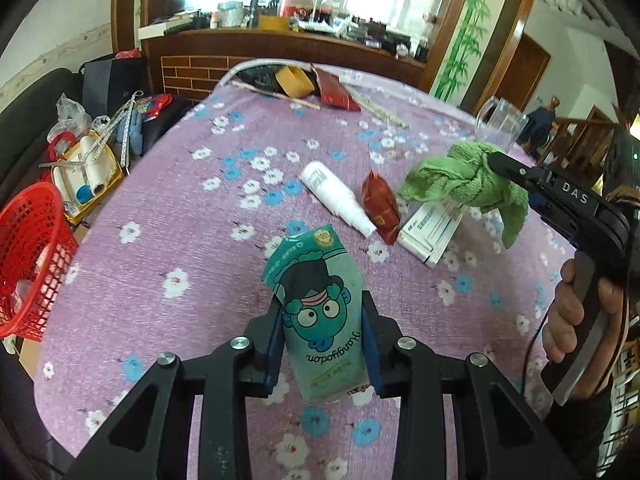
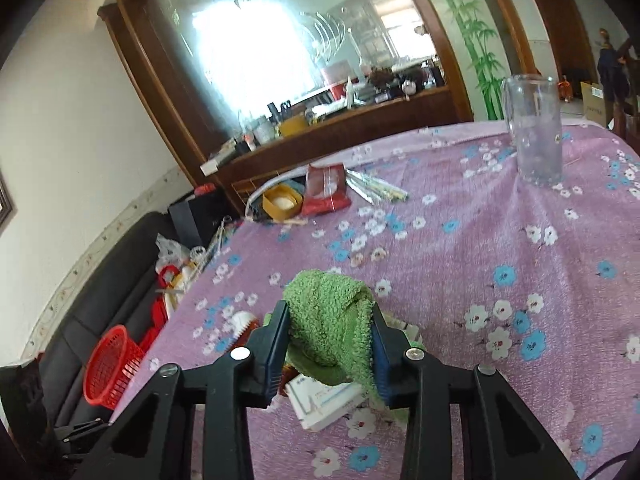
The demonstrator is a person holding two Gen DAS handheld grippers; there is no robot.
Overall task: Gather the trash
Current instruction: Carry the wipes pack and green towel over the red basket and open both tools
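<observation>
Floral tablecloth (image 1: 180,208) below; left gripper (image 1: 322,344) clamps teal packet (image 1: 320,312), right gripper (image 2: 330,344) clamps green cloth (image 2: 328,320).

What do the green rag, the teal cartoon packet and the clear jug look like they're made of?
Green rag: looks like terry cloth, with a matte, looped, fuzzy pile, hanging limp in folds.
Teal cartoon packet: probably thin printed plastic film, slightly glossy and creased.
Clear jug: see-through with a faint haze, likely plastic, possibly glass.

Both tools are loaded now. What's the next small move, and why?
Probably swing the left tool, shut on the teal cartoon-printed packet, toward the red plastic mesh basket beside the table: the packet is already lifted, and that basket looks like the trash bin.
</observation>
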